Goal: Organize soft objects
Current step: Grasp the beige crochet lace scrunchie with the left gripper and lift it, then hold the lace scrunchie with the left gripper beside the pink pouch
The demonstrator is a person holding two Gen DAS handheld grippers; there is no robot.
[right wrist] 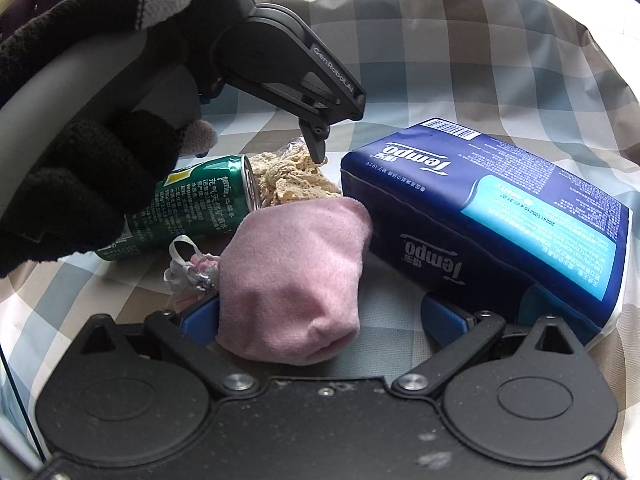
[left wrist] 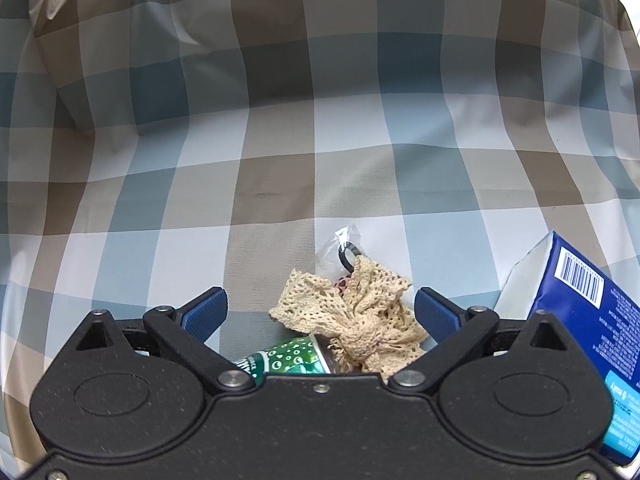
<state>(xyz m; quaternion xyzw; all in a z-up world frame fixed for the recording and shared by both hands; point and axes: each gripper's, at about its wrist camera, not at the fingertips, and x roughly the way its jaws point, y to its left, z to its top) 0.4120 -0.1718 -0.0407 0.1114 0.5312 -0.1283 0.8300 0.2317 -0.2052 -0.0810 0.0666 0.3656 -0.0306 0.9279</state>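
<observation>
Now the right claw (right wrist: 320,320) stands spread around a plush pink pouch (right wrist: 296,276) lying beside the tissue pack (right wrist: 500,216), while the left claw (left wrist: 320,312), also spread, hovers over crumpled beige lace (left wrist: 352,316).

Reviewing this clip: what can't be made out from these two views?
- Green can: left wrist view, mostly hidden by the left gripper body.
- Small clear bag: contents partly covered by the lace cloth.
- Tissue pack: cut off by the right edge.
- Pink pouch: right wrist view, its ribbon end is too small to read.
</observation>
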